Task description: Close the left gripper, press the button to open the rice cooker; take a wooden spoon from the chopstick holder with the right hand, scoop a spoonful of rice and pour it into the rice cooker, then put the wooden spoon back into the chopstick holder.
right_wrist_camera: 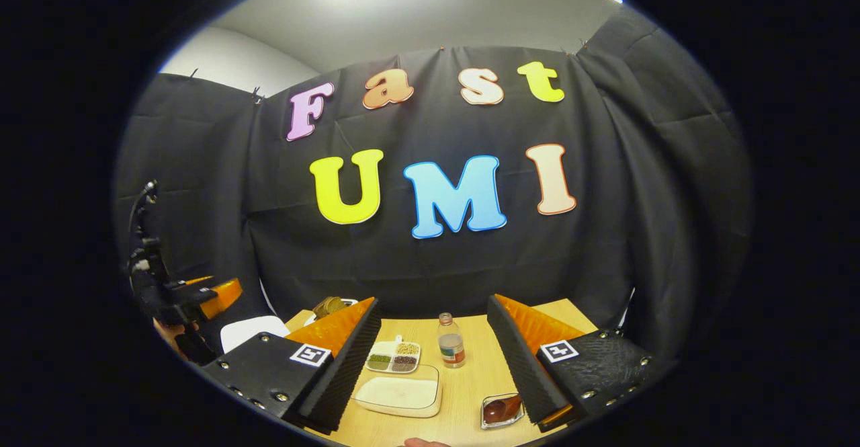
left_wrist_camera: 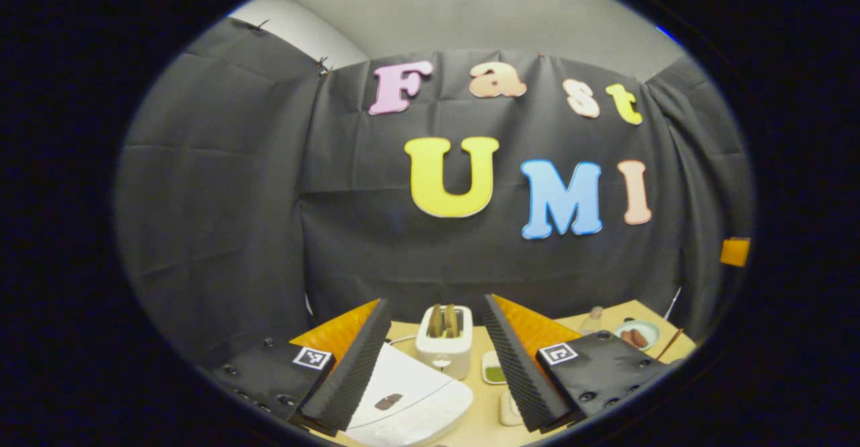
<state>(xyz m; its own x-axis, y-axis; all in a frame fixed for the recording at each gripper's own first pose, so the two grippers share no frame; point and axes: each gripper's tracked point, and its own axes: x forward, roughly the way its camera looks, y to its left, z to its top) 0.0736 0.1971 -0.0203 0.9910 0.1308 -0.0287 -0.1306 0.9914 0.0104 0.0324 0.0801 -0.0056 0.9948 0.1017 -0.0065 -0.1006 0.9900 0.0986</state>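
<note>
The white rice cooker (left_wrist_camera: pixel 410 393) lies low between my left gripper's fingers, lid down, with a small dark button (left_wrist_camera: pixel 388 401) on top. My left gripper (left_wrist_camera: pixel 437 300) is open above it, holding nothing. In the right gripper view the cooker (right_wrist_camera: pixel 250 331) is at the far left, behind the left gripper (right_wrist_camera: pixel 185 299), which a hand holds. My right gripper (right_wrist_camera: pixel 433 299) is open and empty over the wooden table (right_wrist_camera: pixel 470 380). A shallow tray of white rice (right_wrist_camera: pixel 400 393) sits under its left finger. A thin wooden stick (left_wrist_camera: pixel 672 343) pokes up at the right.
A toaster with bread (left_wrist_camera: pixel 443 339) stands behind the cooker. A divided dish of grains (right_wrist_camera: pixel 394 358), a small bottle (right_wrist_camera: pixel 451 341) and a clear container with something brown in it (right_wrist_camera: pixel 500 410) sit between the right fingers. A plate of sausages (left_wrist_camera: pixel 637 334) lies far right.
</note>
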